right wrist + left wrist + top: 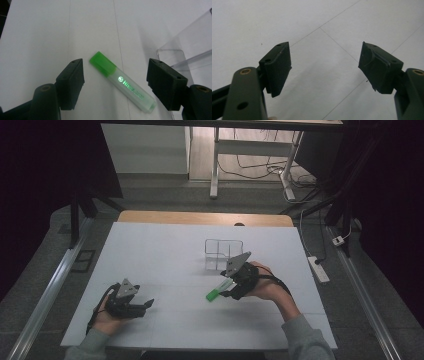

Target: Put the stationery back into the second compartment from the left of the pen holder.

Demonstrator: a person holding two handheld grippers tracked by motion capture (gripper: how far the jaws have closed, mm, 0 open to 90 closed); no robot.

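Nearest the person's edge of the white table (pixel 165 250), well to the left of the green highlighter (pixel 218 290), the left gripper (pixel 145 306) rests low over the bare surface in the person's left hand (pixel 107 320); in the left gripper view its jaws stand spread wide with nothing between them but the white top and its thin seam lines. Farther in, the highlighter lies flat on the table, its green cap toward the person's left and its frosted barrel (with pale lettering along it) running back toward the right gripper (pixel 225 287). That gripper, held in the right hand (pixel 267 287), sits directly over the barrel end; in the right gripper view (pixel 115 82) its jaws are spread, one on each side of the highlighter (pixel 122 83), and neither pad touches it. Just beyond the highlighter stands a clear plastic organizer (pixel 223 252), whose transparent wall (pixel 185 55) shows close beside the pen's barrel end.
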